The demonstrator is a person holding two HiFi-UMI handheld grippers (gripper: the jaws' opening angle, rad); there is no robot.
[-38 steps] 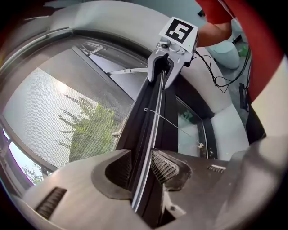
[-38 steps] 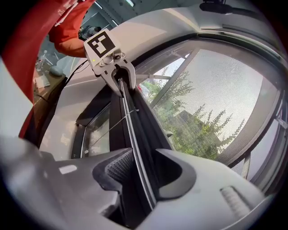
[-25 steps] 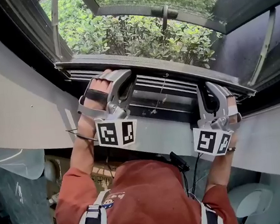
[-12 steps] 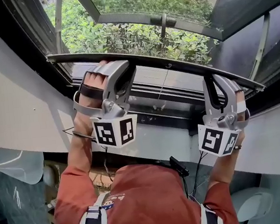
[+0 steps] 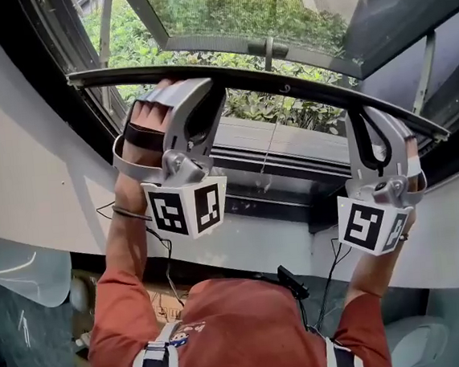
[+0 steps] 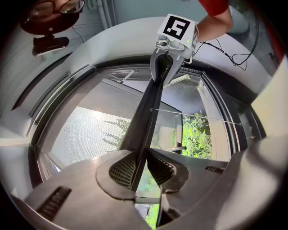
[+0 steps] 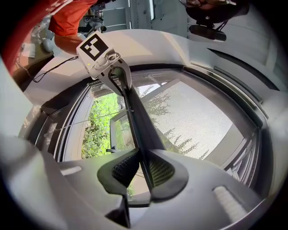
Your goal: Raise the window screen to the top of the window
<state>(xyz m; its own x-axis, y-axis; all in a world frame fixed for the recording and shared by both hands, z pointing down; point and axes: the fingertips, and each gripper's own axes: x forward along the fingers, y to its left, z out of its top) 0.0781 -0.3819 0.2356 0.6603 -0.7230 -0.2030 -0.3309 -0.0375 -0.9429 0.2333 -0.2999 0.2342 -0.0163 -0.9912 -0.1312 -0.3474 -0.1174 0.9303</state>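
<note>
Left tongs (image 6: 140,167) and right tongs (image 7: 143,167) — both tight on the screen bar (image 5: 284,81)

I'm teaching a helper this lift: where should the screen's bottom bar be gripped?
Pinch the slim bottom bar toward both ends, from below, as the left tool and right tool do; it is long, so spread holds should keep it level.

You have bright daylight through the window (image 5: 197,12) at the head view's top, dimmer room below. Your gripper views bulge, blacken at corners; glare spots the window screen (image 6: 85,134).
</note>
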